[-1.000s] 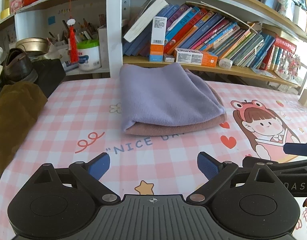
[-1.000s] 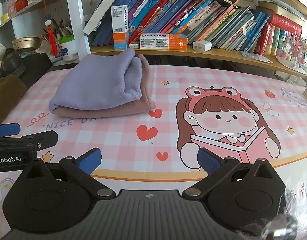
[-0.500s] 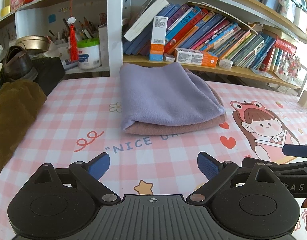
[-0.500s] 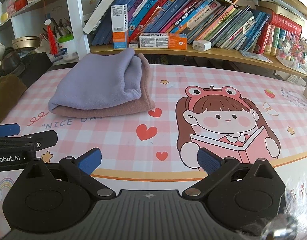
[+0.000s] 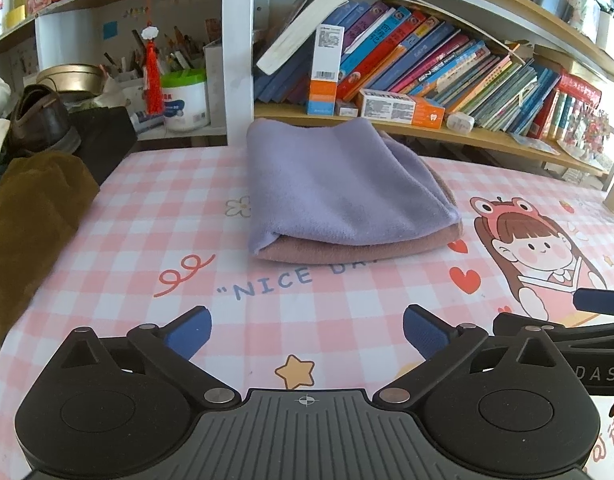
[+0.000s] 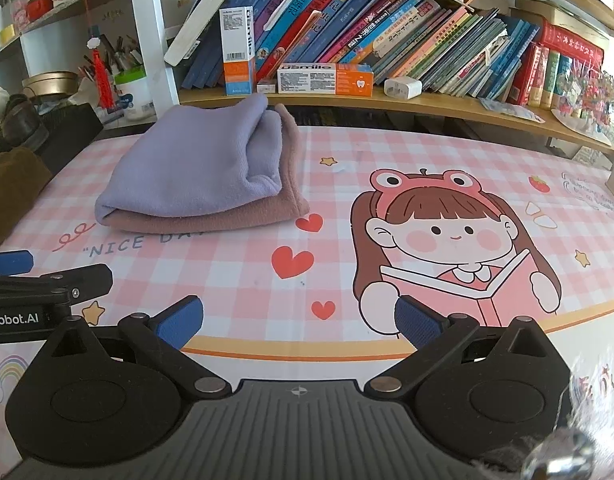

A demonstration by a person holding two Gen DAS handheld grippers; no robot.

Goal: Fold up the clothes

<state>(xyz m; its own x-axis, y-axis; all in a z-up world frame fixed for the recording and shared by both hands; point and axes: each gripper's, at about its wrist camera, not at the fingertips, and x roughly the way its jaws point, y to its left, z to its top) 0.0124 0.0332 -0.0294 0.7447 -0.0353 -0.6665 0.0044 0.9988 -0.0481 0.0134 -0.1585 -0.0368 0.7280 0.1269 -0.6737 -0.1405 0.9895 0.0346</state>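
Folded clothes [image 5: 347, 192] sit mid-frame in the left wrist view, the left gripper [image 5: 305, 332], its jaws just widened and empty, low in frame; a brown garment [image 5: 31, 216] at left could slide off. In the right wrist view the stack [image 6: 199, 176] lies upper left, right gripper [image 6: 299, 320] spread and empty; a careless grab could undo the loose lavender fold.

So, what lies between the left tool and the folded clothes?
Only bare tablecloth printed "NICE DAY"; the left wrist view shows nothing between the left tool and the folded clothes.
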